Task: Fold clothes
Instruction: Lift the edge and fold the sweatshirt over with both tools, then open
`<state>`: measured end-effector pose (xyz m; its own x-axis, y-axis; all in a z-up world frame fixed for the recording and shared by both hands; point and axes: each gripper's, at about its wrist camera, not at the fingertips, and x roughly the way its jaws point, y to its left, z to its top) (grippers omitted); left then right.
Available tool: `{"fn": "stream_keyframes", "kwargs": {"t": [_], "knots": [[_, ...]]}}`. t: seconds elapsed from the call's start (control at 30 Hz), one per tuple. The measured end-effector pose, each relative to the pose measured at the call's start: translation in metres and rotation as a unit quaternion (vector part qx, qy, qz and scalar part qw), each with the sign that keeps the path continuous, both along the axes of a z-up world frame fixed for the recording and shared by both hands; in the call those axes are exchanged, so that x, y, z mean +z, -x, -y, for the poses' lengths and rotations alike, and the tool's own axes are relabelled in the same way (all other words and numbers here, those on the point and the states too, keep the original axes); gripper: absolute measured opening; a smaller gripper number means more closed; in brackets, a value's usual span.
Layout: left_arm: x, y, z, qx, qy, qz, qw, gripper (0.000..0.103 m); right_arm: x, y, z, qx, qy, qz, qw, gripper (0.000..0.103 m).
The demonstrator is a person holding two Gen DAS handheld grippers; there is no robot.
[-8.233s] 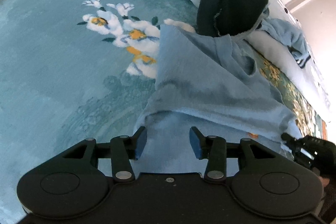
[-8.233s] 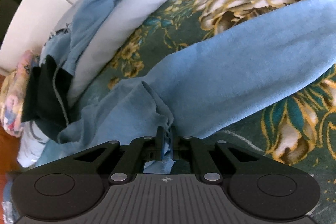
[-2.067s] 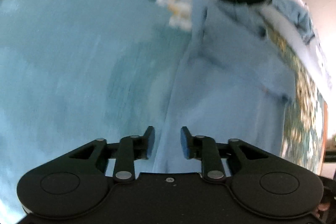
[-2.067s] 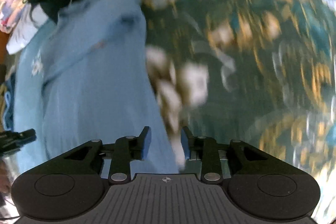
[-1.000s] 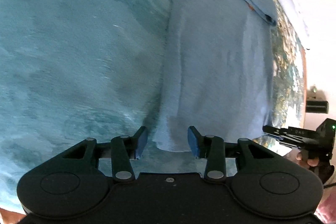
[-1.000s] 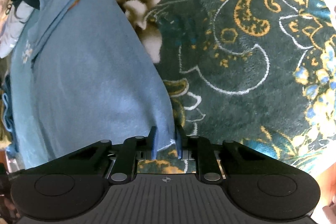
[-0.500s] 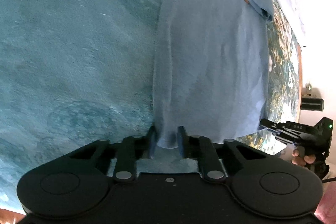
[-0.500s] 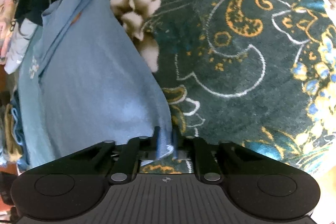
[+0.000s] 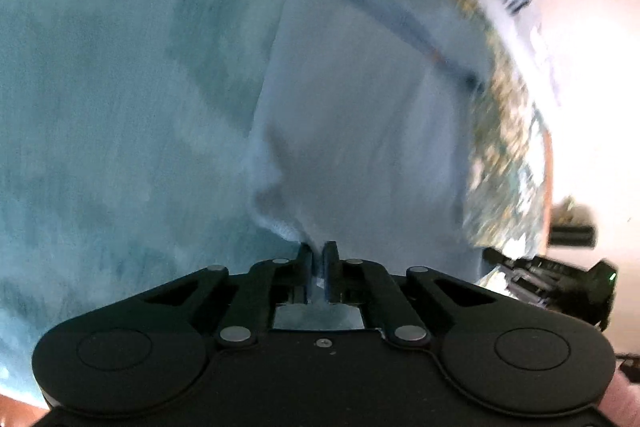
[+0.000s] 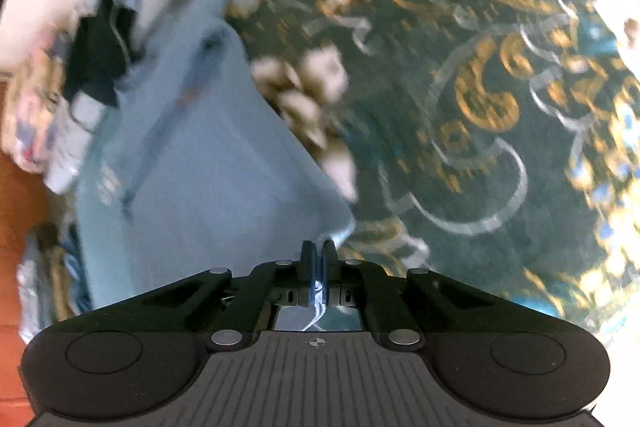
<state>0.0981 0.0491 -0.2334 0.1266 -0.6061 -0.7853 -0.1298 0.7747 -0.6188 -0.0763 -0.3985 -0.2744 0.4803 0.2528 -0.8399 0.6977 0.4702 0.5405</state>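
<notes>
A light blue garment [image 9: 372,115] lies spread lengthwise on the bed; it also shows in the right wrist view [image 10: 208,163]. My left gripper [image 9: 318,251] is shut on the garment's near left corner, and the cloth bunches up just ahead of the fingers. My right gripper [image 10: 319,249] is shut on the near right corner, with cloth pinched between the fingers. The right gripper also shows at the lower right of the left wrist view [image 9: 548,279]. Both views are blurred by motion.
The bed has a teal blanket [image 9: 120,107] on the left and a dark green floral blanket [image 10: 480,87] on the right. A pile of other clothes, with a black one [image 10: 100,51], lies at the far end by the white wall.
Both grippers have closed fully on the near corners of the blue garment. The near edge has lifted and bunched, and both views have swung up toward the far end.
</notes>
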Motion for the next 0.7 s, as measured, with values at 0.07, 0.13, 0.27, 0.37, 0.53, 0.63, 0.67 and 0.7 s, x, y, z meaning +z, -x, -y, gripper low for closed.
{"fn": "stream_keyframes", "kwargs": {"t": [0.07, 0.13, 0.27, 0.37, 0.53, 0.63, 0.67, 0.7], "knots": [[0.009, -0.015, 0.002, 0.023, 0.011, 0.016, 0.9995, 0.001, 0.008, -0.013, 0.011, -0.003, -0.003, 0.024, 1.0, 0.002], [0.019, -0.031, 0.002, 0.046, 0.021, 0.034, 0.9982, 0.002, 0.014, -0.027, 0.023, -0.005, -0.005, 0.043, 0.999, 0.002], [0.036, -0.069, 0.006, 0.073, 0.024, 0.075, 0.9943, 0.001, 0.023, -0.071, 0.041, -0.015, -0.01, 0.081, 0.997, 0.002], [0.043, -0.098, 0.017, 0.089, 0.025, 0.098, 0.9909, 0.001, 0.032, -0.105, 0.054, -0.006, -0.008, 0.102, 0.995, 0.002], [0.049, -0.147, 0.028, 0.114, 0.023, 0.127, 0.985, 0.001, 0.036, -0.163, 0.076, 0.005, -0.004, 0.128, 0.992, 0.002], [0.046, -0.176, 0.035, 0.124, 0.013, 0.134, 0.9832, 0.001, 0.03, -0.196, 0.087, 0.007, -0.002, 0.129, 0.992, 0.002], [0.044, -0.184, 0.035, 0.126, 0.009, 0.136, 0.9826, 0.001, 0.027, -0.205, 0.089, 0.009, 0.0, 0.127, 0.992, 0.002], [0.041, -0.192, 0.038, 0.128, 0.004, 0.138, 0.9821, 0.001, 0.023, -0.215, 0.092, 0.009, -0.001, 0.126, 0.992, 0.002]]}}
